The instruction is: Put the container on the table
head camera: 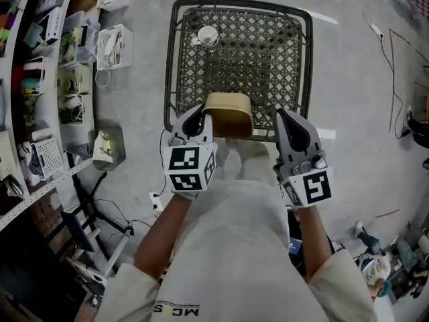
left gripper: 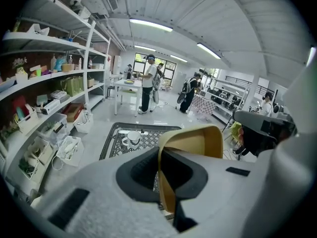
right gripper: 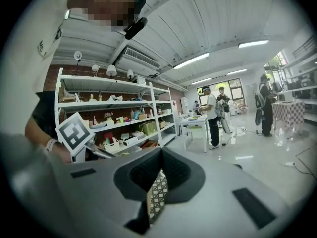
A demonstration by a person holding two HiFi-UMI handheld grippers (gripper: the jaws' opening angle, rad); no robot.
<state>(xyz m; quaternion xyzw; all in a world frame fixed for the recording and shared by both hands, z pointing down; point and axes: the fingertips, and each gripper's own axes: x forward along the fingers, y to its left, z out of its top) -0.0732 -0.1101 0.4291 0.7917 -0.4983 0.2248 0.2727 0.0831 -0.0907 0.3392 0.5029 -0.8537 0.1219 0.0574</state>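
A tan container with an open top hangs over the near edge of the dark metal lattice table. My left gripper is shut on the container's left wall. In the left gripper view that wall runs between the jaws of my left gripper, and the rest of the container rises beyond them. My right gripper hovers just right of the container, shut with nothing in it. In the right gripper view only a sliver of the table's lattice shows between its jaws.
A white cup stands at the table's far left, also seen in the left gripper view. Shelves full of boxes line the left side, with baskets on the floor. Several people stand far off. Cables lie at the right.
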